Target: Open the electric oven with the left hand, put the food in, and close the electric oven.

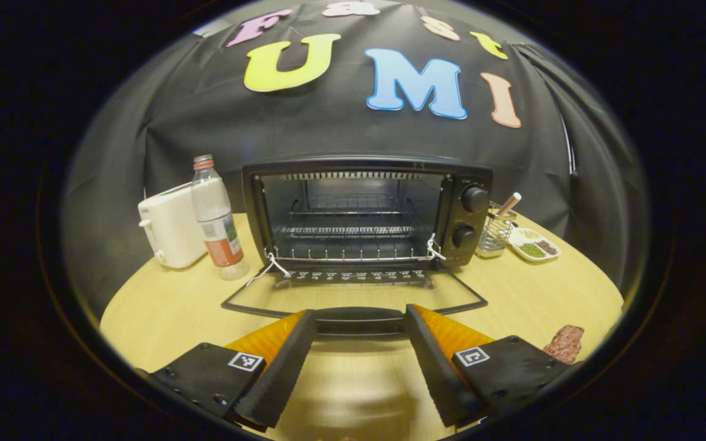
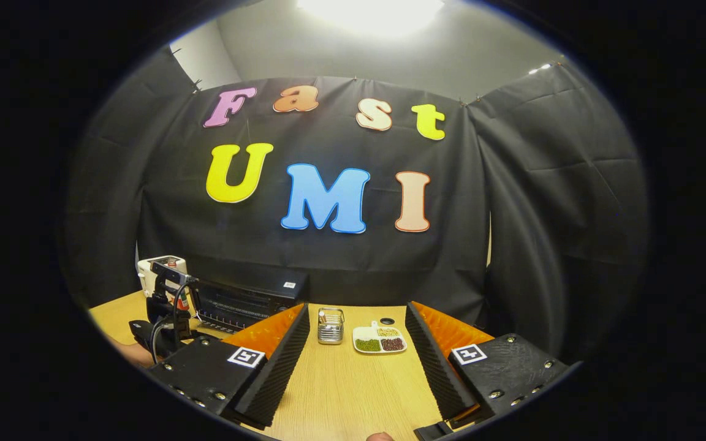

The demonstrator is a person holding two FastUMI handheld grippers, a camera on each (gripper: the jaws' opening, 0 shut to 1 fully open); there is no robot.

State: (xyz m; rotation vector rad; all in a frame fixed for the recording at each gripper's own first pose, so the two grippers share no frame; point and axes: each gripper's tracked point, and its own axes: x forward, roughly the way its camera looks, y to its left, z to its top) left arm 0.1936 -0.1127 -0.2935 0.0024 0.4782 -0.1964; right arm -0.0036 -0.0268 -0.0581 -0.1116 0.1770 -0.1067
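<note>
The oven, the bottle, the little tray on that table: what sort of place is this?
Likely a staged kitchen corner in a recording booth, not a real kitchen: an open oven, a toaster and a bottle stand on a round table hung round with black cloth.

A black cloth wall point(image 2: 341, 269) hangs behind a round wooden table point(image 1: 531, 294). Above it, a pale grey wall point(image 2: 383, 55) (with bright light point(image 2: 368, 9) at top).

The left gripper view sits low over the counter point(image 1: 163, 312), close to the electric oven point(image 1: 365, 211) and facing straight into its open front. The right gripper view looks from farther back and right, toward the wall. Both share the oven, wire basket point(image 2: 330, 326) and divided dish point(image 2: 379, 339).
</note>
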